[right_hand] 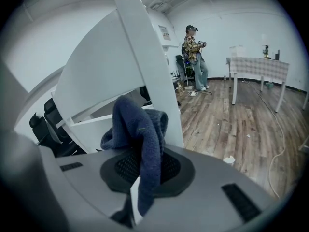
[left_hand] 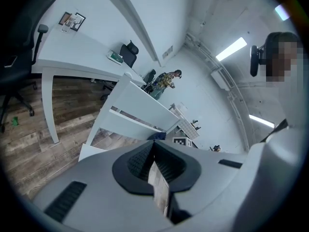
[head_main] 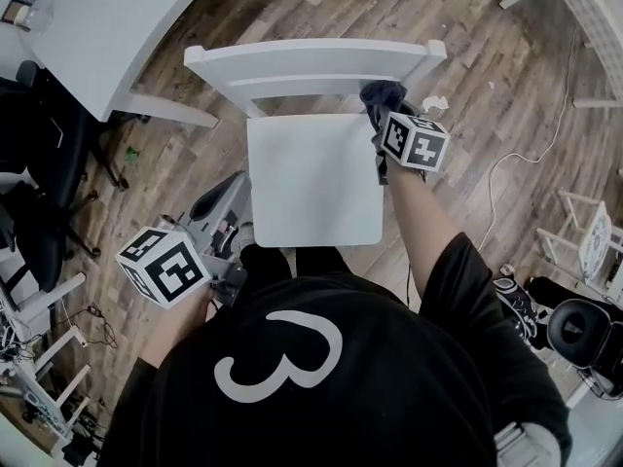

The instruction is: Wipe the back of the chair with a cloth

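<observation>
A dark blue cloth (right_hand: 139, 129) is bunched at the right end of a white chair back (head_main: 311, 61), just beside the back's right post (right_hand: 145, 57) and seemingly touching it. The right gripper (right_hand: 145, 170) has its jaws closed on the cloth's lower part. The loose upper fold sticks out ahead of the jaws as a soft pad, a grip that looks chosen so fabric rather than plastic meets the wood. In the head view, the person's arm reaches forward over the right edge of the seat (head_main: 311, 178), and the cloth sits below the top rail. The left gripper (head_main: 229, 191) hangs low on the person's left, near the seat's front left corner and well apart from the chair back. Its jaws are pressed together with nothing between them, and it seems parked out of the way. The chair back has two flat rails with an open slot between them, running leftward from the cloth. That length looks like the room left for a wiping stroke, with the posts as stops at each end. A white table (head_main: 107, 27) stands beyond the chair on its left, with one leg near the back's left end, which may crowd a stroke there. Wood floor (head_main: 467, 27) lies open to the right, where a thin cable (head_main: 516, 163) trails well apart from the chair.
</observation>
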Available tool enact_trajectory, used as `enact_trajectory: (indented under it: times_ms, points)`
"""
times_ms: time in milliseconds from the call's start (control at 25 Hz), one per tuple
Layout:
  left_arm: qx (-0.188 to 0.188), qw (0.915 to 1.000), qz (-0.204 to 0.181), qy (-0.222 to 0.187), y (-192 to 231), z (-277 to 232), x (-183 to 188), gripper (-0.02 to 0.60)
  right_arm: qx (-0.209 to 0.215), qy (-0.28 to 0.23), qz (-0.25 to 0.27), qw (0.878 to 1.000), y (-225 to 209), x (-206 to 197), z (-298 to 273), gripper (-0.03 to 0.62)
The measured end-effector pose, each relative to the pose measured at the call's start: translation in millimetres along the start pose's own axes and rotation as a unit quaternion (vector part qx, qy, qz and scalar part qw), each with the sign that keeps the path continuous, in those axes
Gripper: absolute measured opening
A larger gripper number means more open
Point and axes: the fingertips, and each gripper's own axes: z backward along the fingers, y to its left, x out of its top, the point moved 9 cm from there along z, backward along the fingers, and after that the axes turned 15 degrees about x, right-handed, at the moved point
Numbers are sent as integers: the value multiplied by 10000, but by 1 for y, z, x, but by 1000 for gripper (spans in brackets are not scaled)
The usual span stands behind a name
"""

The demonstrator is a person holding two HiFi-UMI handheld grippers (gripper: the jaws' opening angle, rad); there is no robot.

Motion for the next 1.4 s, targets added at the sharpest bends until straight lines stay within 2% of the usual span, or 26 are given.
enact_trajectory:
  times_ms: [80,240,480,640,800,1080,1280,1400]
  points:
    - [-1,10000,-11,-37,2,3,2,14,174,-24,75,9998,4,0,3,51]
    - [-144,9998,-116,-49,1,3,2,14,776,-90,456,9959,34,4,24,51]
    - [-458,9984,-318,-34,-4,26,-4,13,1847,-442,523,9804,120,7,89,51]
    - [-801,9946,-542,-373,-15,62,-10,14,2348,-973,503,9659,181,8,143,51]
    - [-1222,9873,-794,-639,-27,124,-37,13,2678,-1390,607,9515,246,-12,205,51]
    - [-1639,9687,-1507,-1097,-24,255,-89,14,3062,-1780,608,9332,366,-88,300,51]
    - [-1868,9619,-1573,-1228,-20,310,-124,14,3083,-1806,625,9319,416,-134,342,51]
    - [-1948,9588,-1637,-1265,-26,337,-138,14,3241,-1888,651,9247,435,-144,361,51]
